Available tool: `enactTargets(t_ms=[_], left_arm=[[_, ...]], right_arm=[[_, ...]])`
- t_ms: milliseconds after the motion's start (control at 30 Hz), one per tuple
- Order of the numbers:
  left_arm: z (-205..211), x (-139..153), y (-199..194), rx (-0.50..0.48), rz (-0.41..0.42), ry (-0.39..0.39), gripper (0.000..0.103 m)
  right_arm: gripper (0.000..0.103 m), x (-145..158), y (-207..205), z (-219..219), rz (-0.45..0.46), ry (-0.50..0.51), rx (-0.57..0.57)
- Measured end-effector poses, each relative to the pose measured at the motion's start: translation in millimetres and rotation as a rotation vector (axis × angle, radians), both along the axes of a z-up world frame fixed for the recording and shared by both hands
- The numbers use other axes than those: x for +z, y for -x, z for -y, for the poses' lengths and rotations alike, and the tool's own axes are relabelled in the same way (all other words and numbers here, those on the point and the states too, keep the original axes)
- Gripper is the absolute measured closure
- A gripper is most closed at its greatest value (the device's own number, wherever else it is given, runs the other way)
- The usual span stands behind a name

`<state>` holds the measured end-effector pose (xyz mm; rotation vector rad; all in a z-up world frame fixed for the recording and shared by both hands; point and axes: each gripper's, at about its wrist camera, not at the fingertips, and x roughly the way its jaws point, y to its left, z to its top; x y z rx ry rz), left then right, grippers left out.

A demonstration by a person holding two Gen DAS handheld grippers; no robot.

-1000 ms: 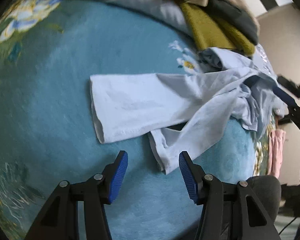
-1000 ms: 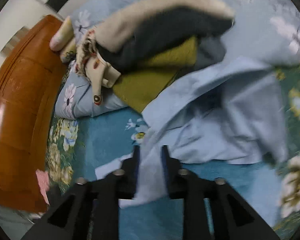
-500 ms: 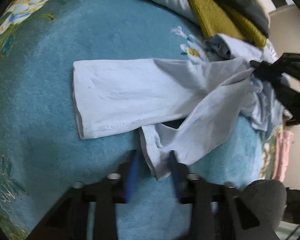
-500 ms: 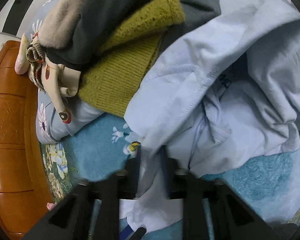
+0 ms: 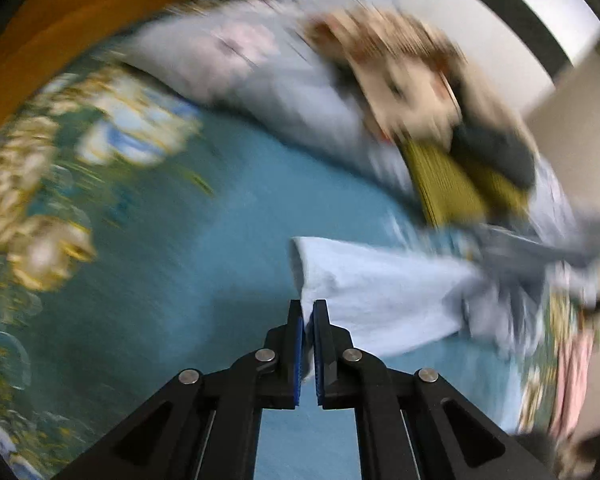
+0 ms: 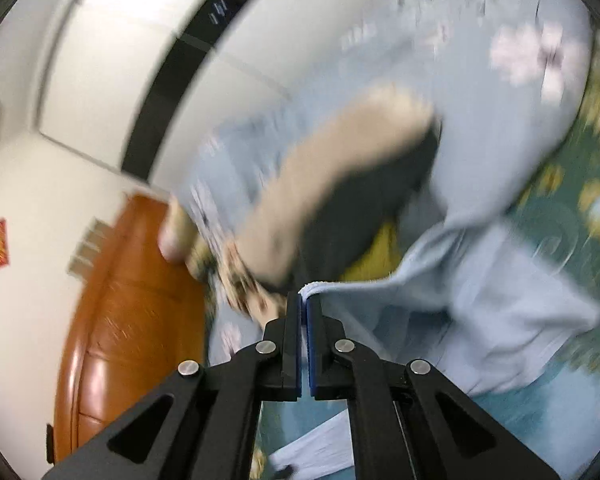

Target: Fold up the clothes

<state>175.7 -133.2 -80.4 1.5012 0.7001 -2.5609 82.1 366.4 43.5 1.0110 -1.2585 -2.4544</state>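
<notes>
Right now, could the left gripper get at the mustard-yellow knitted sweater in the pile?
Probably not yet. The left gripper is shut on the pale blue shirt, so it is occupied, and the mustard-yellow knitted sweater lies under a dark grey garment.

pale blue shirt (image 5: 384, 292): thin soft cotton-looking cloth, matt, creased, stitched hem
bed cover (image 5: 204, 264): teal cloth, matt, slightly fuzzy, flower print at the edges
headboard (image 6: 132, 320): polished wood, orange-brown, really glossy
olive sweater (image 5: 448, 188): chunky ribbed knit, rough
left claw (image 5: 308, 316): matt black plastic, blue ribbed pads, shiny metal rivets
wall (image 6: 32, 184): smooth, matt, off-white
</notes>
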Motion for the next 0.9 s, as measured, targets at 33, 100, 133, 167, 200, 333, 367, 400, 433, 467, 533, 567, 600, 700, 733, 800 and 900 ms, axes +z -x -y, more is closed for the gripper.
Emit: enactTargets(t_ms=[33,100,133,167,200,333,367,400,433,467,533,567,600,700,733,800,900], left_arm=[[17,8,-2,0.041,-0.025,0.006,0.098],[45,23,-3,0.108,-0.069,0.030,0.098],[60,30,-2,0.139,-0.091,0.039,0.098],[72,37,-2,0.169,-0.110,0.047,0.098],[83,44,-4,0.199,-0.129,0.054,0.098],[131,80,-17,0.305,-0.218,0.085,0.098],[141,93,-23,0.324,-0.248,0.102,0.098],[151,106,-28,0.343,-0.279,0.114,0.098],[160,118,-32,0.361,-0.311,0.123,0.098],[169,129,-37,0.378,-0.341,0.126,0.098],[184,155,-50,0.409,-0.399,0.129,0.098],[190,168,-56,0.423,-0.426,0.150,0.098],[196,178,-60,0.435,-0.446,0.182,0.098],[209,192,-65,0.464,-0.444,0.257,0.098],[213,186,-61,0.463,-0.419,0.252,0.098],[215,170,-49,0.435,-0.365,0.224,0.098],[208,126,-19,0.384,-0.236,0.199,0.098]], right_arm=[[0.101,12,-9,-17,-0.028,-0.006,-0.032],[0.101,34,-32,-54,-0.075,-0.016,-0.102],[0.101,44,-45,-74,-0.094,-0.024,-0.137],[0.101,52,-57,-90,-0.106,-0.034,-0.169],[0.101,57,-69,-103,-0.113,-0.038,-0.199],[0.101,65,-116,-147,-0.138,-0.013,-0.299],[0.101,66,-126,-153,-0.146,0.001,-0.307],[0.101,67,-134,-156,-0.154,0.015,-0.308],[0.101,68,-142,-158,-0.163,0.028,-0.309],[0.101,69,-150,-161,-0.171,0.041,-0.311],[0.101,73,-164,-164,-0.188,0.060,-0.304],[0.101,80,-171,-163,-0.201,0.061,-0.285],[0.101,88,-177,-161,-0.220,0.054,-0.266],[0.103,108,-186,-151,-0.278,0.021,-0.237],[0.103,110,-185,-152,-0.276,0.013,-0.241],[0.103,100,-175,-154,-0.224,0.003,-0.245],[0.103,59,-150,-146,-0.103,0.025,-0.228]])
